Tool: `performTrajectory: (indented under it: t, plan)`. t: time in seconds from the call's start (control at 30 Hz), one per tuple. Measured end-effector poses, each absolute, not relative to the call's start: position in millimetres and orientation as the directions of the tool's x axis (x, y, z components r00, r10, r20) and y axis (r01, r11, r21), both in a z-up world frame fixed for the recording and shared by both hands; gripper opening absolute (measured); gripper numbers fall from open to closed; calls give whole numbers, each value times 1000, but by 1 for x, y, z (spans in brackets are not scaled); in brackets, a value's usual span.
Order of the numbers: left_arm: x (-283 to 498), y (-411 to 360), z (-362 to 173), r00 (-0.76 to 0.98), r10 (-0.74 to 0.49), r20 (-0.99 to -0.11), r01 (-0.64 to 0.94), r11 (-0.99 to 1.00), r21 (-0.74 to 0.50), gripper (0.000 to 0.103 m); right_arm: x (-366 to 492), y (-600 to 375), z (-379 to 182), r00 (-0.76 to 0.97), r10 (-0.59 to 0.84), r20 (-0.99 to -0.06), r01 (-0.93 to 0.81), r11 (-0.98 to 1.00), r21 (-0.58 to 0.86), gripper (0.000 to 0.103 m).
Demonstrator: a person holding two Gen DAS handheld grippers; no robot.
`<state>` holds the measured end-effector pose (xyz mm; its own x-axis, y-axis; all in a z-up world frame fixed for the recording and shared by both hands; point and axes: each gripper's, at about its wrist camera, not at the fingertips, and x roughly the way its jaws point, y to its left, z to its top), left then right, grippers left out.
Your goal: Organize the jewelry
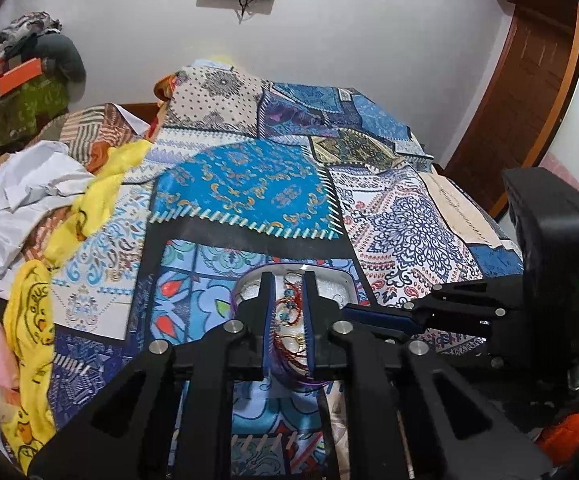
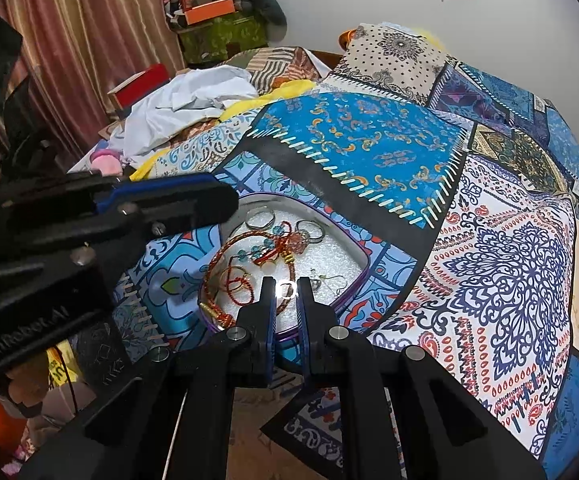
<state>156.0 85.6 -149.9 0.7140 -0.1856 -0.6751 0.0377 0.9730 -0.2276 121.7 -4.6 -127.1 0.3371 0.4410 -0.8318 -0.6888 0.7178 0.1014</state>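
Note:
A purple-rimmed white tray (image 2: 351, 258) lies on the patchwork bedspread and holds red cord bracelets (image 2: 241, 280), blue beads, silver rings (image 2: 309, 230) and earrings. My right gripper (image 2: 286, 286) stands at the tray's near side with its jaws a little apart around a small shiny ring (image 2: 287, 289). My left gripper (image 1: 288, 280) hovers over the same tray (image 1: 339, 278), its fingers narrowly apart with red cords (image 1: 289, 344) showing between them; whether it grips them I cannot tell. The right gripper reaches in from the right in the left wrist view (image 1: 373, 316).
The patchwork bedspread (image 2: 489, 260) covers the bed. White, yellow and pink clothes (image 1: 49, 208) are heaped on the left side. Boxes and bags (image 2: 217, 24) are stacked by the curtain. A wooden door (image 1: 529, 92) stands at the far right.

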Motion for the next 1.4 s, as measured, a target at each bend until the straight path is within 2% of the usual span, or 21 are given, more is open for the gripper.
performTrajectory:
  t: [0.1,0.2,0.23,0.53,0.67,0.77,0.93,0.97,1.03,1.1,1.13,1.17,1.2,1.27,1.4]
  plan:
    - [151,88,-143,727,-163,-667,21,976,-216,26,121,-4,-124,345,435,-832,-680,726,97,12]
    - [144,91,-134,744,-140,-654,6,979,-203,29,121,-8,-117,362,444,-820,-666,738,106,24]
    - [141,92,-129,749,-134,-649,2,980,-200,29,121,-10,-113,373,447,-813,-662,742,104,25]
    - [114,88,-85,817,-69,-573,-26,987,-157,30,105,-33,-59,503,480,-719,-634,770,70,26]
    - [92,82,-53,867,-35,-496,-37,990,-134,31,89,-48,-25,581,498,-643,-616,786,52,26]
    - [70,75,-28,907,0,-421,-52,992,-114,36,73,-60,4,639,519,-568,-603,796,48,26]
    - [30,63,7,958,49,-284,-74,994,-80,42,36,-85,55,733,548,-404,-579,813,52,26]
    - [22,59,13,964,58,-259,-80,994,-74,45,31,-89,61,745,551,-377,-577,815,53,31]
    - [7,54,23,974,77,-214,-92,994,-64,52,16,-96,74,774,549,-316,-564,824,53,47]
    - [-5,49,28,980,89,-178,-101,993,-59,61,2,-103,82,806,535,-254,-539,840,59,72]
    - [-9,48,30,981,93,-169,-104,993,-57,64,-3,-106,85,817,529,-231,-529,846,64,76]
    - [-15,46,32,982,100,-159,-109,993,-53,72,-8,-109,88,827,522,-208,-520,852,69,83]
    - [-18,44,32,983,106,-152,-115,992,-50,84,-12,-111,89,838,512,-190,-508,858,72,87]
    - [-25,41,33,984,121,-133,-128,991,-45,98,-18,-114,90,851,496,-172,-491,868,73,90]
    - [-35,36,34,983,131,-125,-137,990,-39,102,-21,-110,86,871,458,-176,-457,888,48,100]
